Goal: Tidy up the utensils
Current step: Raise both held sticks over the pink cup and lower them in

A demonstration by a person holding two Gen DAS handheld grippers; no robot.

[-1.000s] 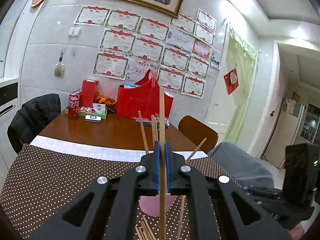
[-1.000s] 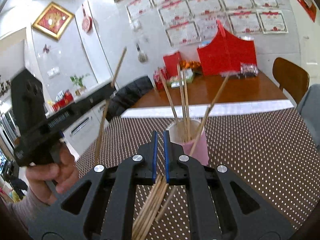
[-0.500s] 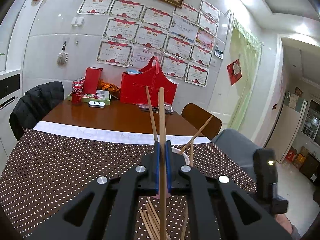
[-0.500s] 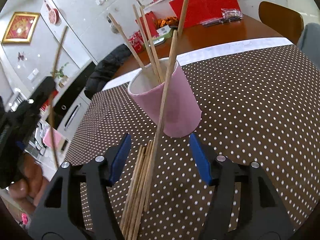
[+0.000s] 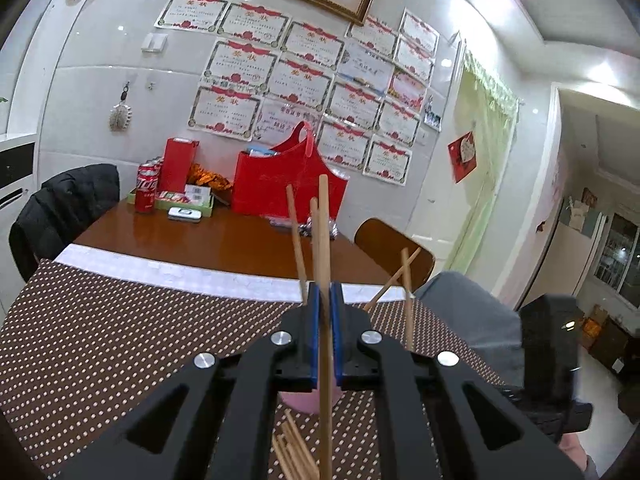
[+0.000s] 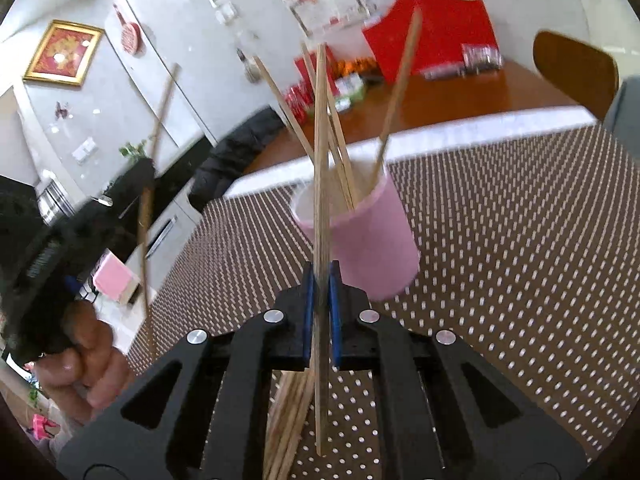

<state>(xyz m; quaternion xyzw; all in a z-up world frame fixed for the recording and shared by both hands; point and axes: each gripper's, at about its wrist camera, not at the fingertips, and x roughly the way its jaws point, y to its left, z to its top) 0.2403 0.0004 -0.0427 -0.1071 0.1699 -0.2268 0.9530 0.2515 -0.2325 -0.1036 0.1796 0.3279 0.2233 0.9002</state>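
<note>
Chopsticks fill both of my tools. My left tool (image 5: 325, 336) is clamped tight on one long wooden chopstick (image 5: 323, 264), which stands nearly upright between the blue pads and rises past the red bag (image 5: 276, 188) on the far brown wooden desk (image 5: 224, 244). My right tool (image 6: 320, 312) is likewise pinched shut on a second thin wooden chopstick (image 6: 320, 184), held upright just near of the pink cylindrical cup (image 6: 372, 248). That cup stands on the brown polka-dotted cloth (image 6: 520, 240) that covers the near desk, with several more chopsticks leaning inside it at splayed angles. A loose bundle of wooden chopsticks (image 6: 292, 420) lies flat on the cloth under my right tool, just near of the cup. At the left of the right wrist view, my left hand (image 6: 84, 364) grips its tool's black handle.
</note>
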